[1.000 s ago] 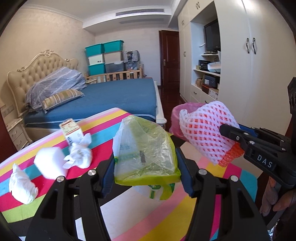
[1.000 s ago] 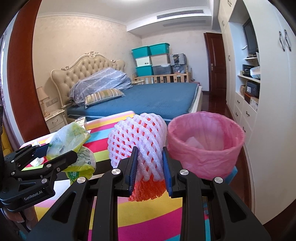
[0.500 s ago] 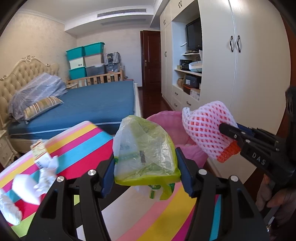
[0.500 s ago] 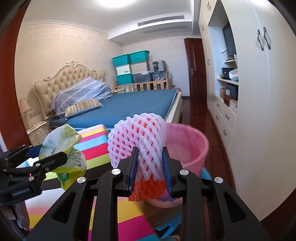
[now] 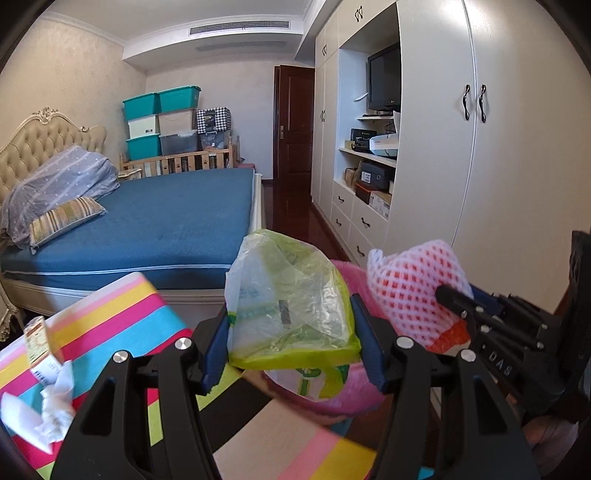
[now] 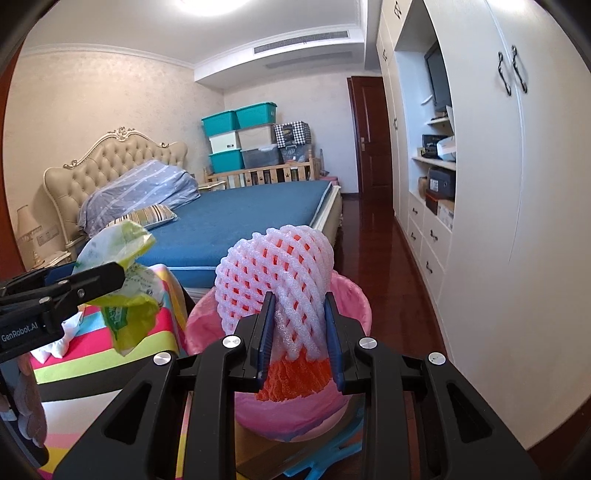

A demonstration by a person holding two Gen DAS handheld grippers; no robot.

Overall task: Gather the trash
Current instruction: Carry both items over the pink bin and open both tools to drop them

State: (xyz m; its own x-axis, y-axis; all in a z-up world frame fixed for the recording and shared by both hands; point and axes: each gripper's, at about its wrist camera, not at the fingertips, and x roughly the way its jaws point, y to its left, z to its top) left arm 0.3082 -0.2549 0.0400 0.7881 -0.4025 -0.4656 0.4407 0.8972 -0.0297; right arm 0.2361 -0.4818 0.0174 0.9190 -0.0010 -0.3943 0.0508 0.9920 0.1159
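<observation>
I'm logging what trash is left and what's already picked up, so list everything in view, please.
plastic bag: one, clear and yellow-green, clamped in the left gripper
foam fruit net: one, white over orange, clamped in the right gripper, above the bin
trash bin: one, pink liner, beside the table
crumpled tissues: a few, white, on the table
small carton: one, white and red, on the table
table: one, striped cover
bed: one, blue
left hand-held gripper: black, shut
right hand-held gripper: black, shut

Bright, even room light; ceiling lamp (image 6: 212, 3) glare; fisheye-bent edges; striped cloth (image 5: 122, 317) motion-blurred.
</observation>
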